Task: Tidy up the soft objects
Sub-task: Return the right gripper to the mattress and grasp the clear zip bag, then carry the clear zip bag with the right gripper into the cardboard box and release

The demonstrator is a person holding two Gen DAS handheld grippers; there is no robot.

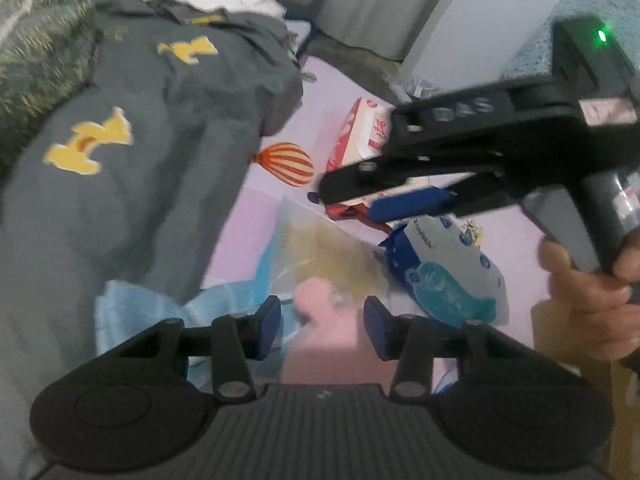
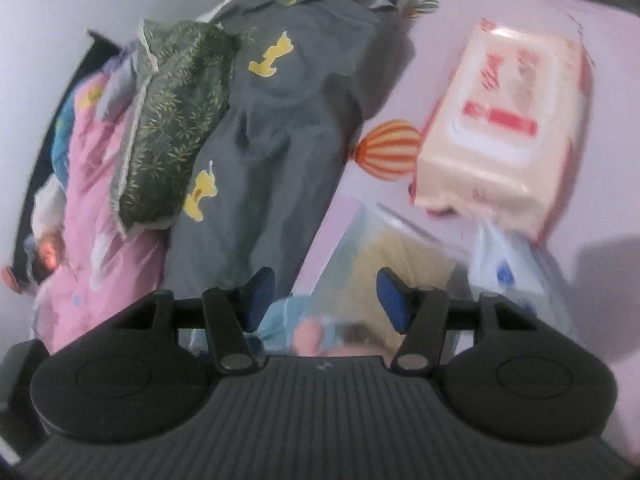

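1. My left gripper (image 1: 322, 322) has its jaws apart with nothing clamped; a pink soft thing (image 1: 320, 340) shows between the blue pads, but blur hides whether a pad touches it. If I close now I may pinch only an edge and it slips out on the lift.

2. My right gripper (image 2: 326, 294) also stands apart and empty, hovering over the clear bag (image 2: 384, 256) with yellowish contents. Closing here could catch loose plastic and not the contents, so the bag sags or tears.

3. From the left wrist, the right gripper hangs just beside my left one. Both reaching into the same patch of bed (image 1: 352, 76) risks a knock.

4. The blue-and-white pack (image 1: 452, 272) lies against the bag, and the red-and-cream wipes pack (image 2: 504, 120) sits just beyond. Dragging the bag could pull either toward the bed's edge.

5. The grey quilt (image 2: 288, 120) lies close on the left; a wide sweep may snag it.
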